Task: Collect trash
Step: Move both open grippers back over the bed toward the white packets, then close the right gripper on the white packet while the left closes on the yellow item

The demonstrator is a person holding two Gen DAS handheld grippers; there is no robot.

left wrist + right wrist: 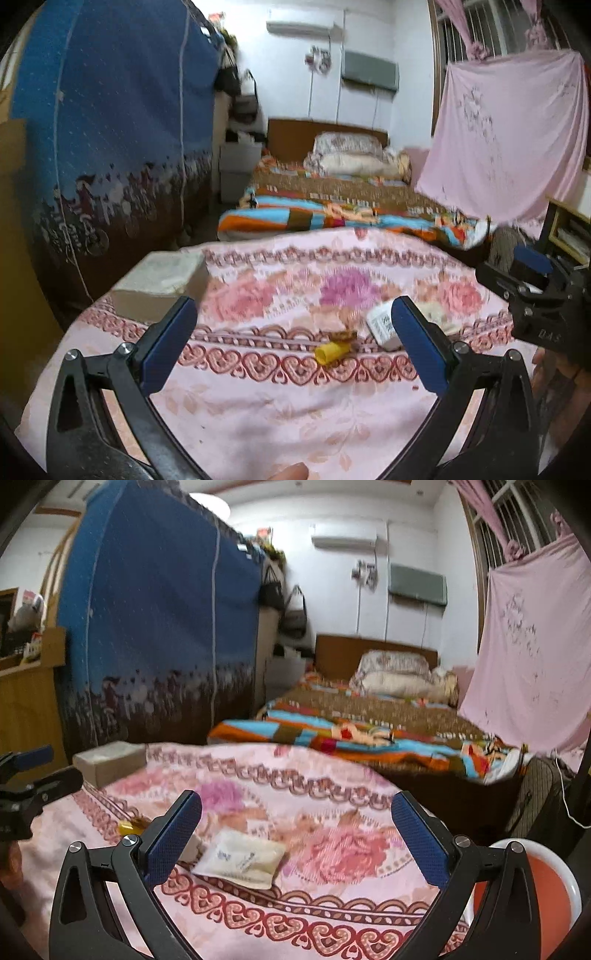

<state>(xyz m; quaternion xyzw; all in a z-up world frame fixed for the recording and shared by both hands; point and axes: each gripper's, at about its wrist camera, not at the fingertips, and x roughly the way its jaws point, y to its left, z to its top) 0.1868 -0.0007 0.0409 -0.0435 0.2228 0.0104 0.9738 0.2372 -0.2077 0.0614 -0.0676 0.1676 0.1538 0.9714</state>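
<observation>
On the pink floral cloth (258,406) lie a small yellow tube (330,351), a brown scrap (343,335) just behind it, and a white printed packet (384,325) partly behind my right-hand finger. My left gripper (295,339) hovers over the cloth, open, with the yellow tube between and ahead of its fingers. The right gripper (535,284) shows at the right edge of the left wrist view. In the right wrist view my right gripper (295,834) is open above a flat white packet (242,856). The yellow tube (127,827) lies to its left.
A grey-white box (162,284) sits at the cloth's far left corner. A blue fabric wardrobe (110,129) stands on the left. Beyond the cloth lies a bed with a striped blanket (332,214). A red and white round stool (532,886) stands at the lower right.
</observation>
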